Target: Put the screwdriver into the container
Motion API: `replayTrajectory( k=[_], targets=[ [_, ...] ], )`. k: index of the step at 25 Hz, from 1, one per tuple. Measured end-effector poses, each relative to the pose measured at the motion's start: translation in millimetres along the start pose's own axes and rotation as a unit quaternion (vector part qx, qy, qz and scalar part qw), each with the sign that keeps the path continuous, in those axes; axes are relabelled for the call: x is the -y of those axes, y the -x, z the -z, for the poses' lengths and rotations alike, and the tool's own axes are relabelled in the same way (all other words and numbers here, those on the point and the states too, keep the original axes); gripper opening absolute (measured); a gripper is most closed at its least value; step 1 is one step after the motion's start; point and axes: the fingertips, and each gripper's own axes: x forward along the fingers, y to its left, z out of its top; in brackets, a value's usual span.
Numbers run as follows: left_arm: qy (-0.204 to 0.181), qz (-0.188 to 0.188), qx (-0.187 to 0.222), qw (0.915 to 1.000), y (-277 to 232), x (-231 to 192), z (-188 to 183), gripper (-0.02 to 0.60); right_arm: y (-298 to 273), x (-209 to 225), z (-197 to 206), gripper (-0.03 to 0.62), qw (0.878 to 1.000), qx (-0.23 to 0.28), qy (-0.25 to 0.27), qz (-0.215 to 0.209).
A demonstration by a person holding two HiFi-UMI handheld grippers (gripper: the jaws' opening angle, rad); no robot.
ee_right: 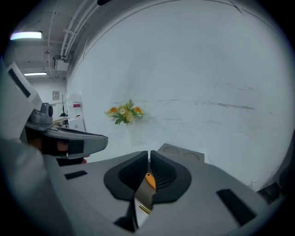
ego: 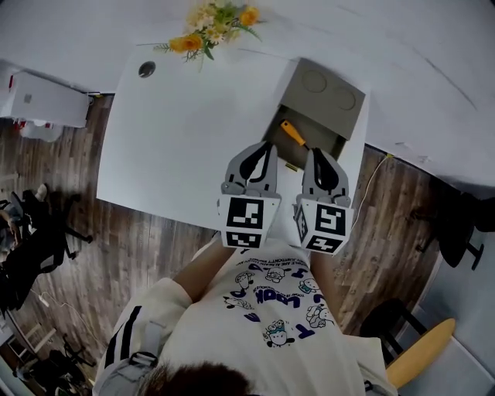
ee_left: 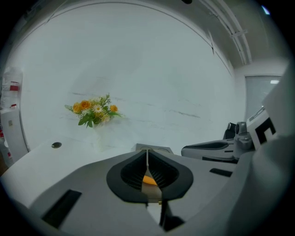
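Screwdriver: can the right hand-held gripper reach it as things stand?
Probably yes: the screwdriver lies uncovered in the open container, just ahead of the right hand-held gripper. Its jaws are shut and would have to open first.

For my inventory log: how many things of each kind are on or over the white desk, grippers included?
screwdriver: 1
container: 1
flower bunch: 1
grippers, left gripper and right gripper: 2
Total: 5
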Motion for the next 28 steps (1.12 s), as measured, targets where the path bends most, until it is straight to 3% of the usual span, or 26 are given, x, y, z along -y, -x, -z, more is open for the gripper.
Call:
replayTrajectory(
  k=[8, 28],
  targets=[
    [-0.01, -0.004, 0.021, 0.9997, 13.5, 3.6, -10.0, 0.023, 17.6, -6.5, -10.8, 0.037, 0.999, 0.036, -0.011, 0.007],
    [-0.019, -0.001, 0.032, 0.9993, 26.8, 13.5, -12.4, 0.023, 32.5, -10.9, -14.2, 0.035, 0.998, 0.054, -0.008, 0.012]
  ],
)
